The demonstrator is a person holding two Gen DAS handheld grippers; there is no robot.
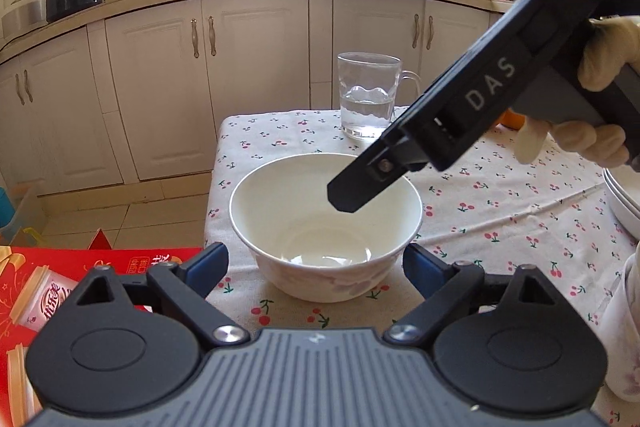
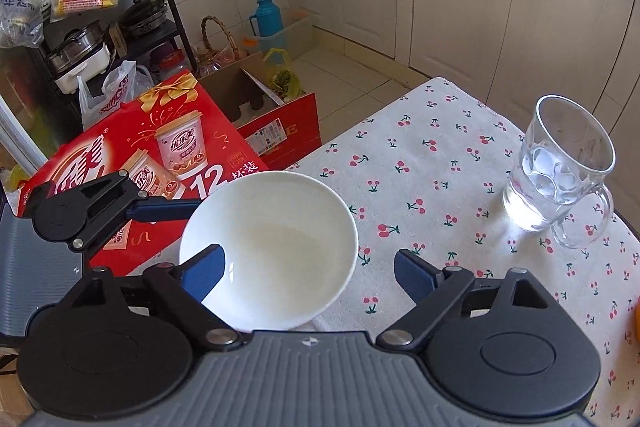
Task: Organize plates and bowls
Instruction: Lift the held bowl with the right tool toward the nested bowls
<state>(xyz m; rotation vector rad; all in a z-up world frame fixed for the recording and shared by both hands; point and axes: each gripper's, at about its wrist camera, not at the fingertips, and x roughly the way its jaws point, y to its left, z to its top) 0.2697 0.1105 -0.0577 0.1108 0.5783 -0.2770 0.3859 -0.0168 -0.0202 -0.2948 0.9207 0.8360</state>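
Note:
A white bowl point(image 1: 326, 223) with a faint flower print stands on the cherry-print tablecloth point(image 1: 500, 211) near the table's left edge. My left gripper point(image 1: 316, 263) is open, its blue-padded fingers on either side of the bowl's near wall, not touching it. My right gripper point(image 2: 308, 273) is open above the same bowl point(image 2: 272, 247); its left finger hangs over the bowl's inside, its right finger outside the rim. In the left wrist view the right gripper's finger point(image 1: 352, 195) points down into the bowl. White plates point(image 1: 624, 203) are stacked at the right edge.
A glass mug point(image 1: 370, 95) with water stands behind the bowl; it also shows in the right wrist view point(image 2: 560, 167). A white floral cup point(image 1: 624, 327) is at the near right. A red gift box point(image 2: 160, 163) sits left of the table, below its edge.

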